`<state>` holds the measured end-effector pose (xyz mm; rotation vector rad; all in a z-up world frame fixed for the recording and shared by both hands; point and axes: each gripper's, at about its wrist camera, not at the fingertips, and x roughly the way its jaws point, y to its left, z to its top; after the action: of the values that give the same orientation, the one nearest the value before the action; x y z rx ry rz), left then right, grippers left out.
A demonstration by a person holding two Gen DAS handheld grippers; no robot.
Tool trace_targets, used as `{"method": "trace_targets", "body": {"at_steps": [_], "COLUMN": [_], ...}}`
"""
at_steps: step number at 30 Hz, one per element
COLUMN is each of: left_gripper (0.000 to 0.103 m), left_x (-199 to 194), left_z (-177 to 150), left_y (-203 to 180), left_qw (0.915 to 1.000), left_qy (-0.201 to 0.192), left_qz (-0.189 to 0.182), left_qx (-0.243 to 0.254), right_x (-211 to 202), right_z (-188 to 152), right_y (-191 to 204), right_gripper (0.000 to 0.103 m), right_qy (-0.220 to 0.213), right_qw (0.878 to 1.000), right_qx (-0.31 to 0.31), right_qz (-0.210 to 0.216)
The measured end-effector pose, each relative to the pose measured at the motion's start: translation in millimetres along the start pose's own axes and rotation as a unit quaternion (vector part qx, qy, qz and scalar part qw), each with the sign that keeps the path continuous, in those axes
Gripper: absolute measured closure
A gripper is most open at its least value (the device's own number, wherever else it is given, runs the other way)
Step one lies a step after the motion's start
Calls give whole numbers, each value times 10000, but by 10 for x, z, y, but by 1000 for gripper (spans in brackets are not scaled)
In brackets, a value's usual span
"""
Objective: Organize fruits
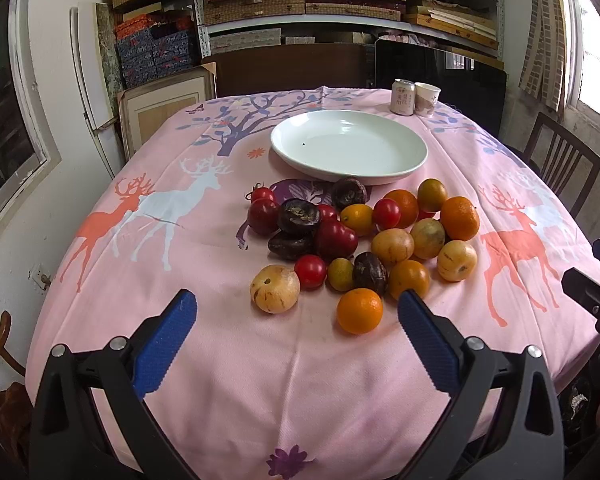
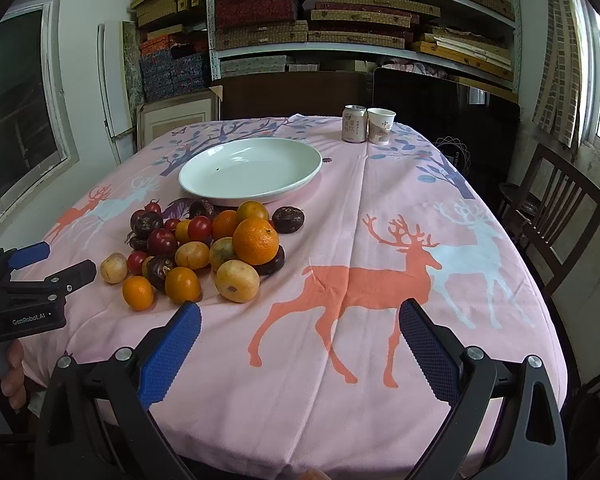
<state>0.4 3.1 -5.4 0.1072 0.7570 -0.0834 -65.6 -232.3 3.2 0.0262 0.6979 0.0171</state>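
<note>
Fruit (image 1: 364, 240) lies heaped on the pink deer-print tablecloth (image 1: 220, 360), just in front of a wide white plate (image 1: 348, 146) that holds none of it. Oranges, red plums, cherry tomatoes, dark wrinkled passion fruits and pale yellow melons all crowd together, touching. One orange (image 1: 359, 310) sits nearest the table's edge. The left claw (image 1: 298, 304) hovers before the pile, spread wide, gripping nothing. The right claw (image 2: 300, 316) hangs over bare cloth to the right of the heap, equally wide and empty. A drink can (image 2: 354, 123) and paper cup (image 2: 381, 125) stand side by side at the far end.
</note>
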Motion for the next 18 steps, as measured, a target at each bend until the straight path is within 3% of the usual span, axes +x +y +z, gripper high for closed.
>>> {"method": "trace_targets", "body": {"at_steps": [18], "left_gripper": [4], "left_x": [-5], "left_z": [1], "left_y": [1], "left_qw": [10000], "left_qy": [-14], "left_qz": [0], "left_qx": [9], "right_x": [34], "right_z": [-12], "right_y": [26], "right_gripper": [4], "right_qy": [76], "right_qw": [10000], "right_qx": [-23], "right_qz": [48]}}
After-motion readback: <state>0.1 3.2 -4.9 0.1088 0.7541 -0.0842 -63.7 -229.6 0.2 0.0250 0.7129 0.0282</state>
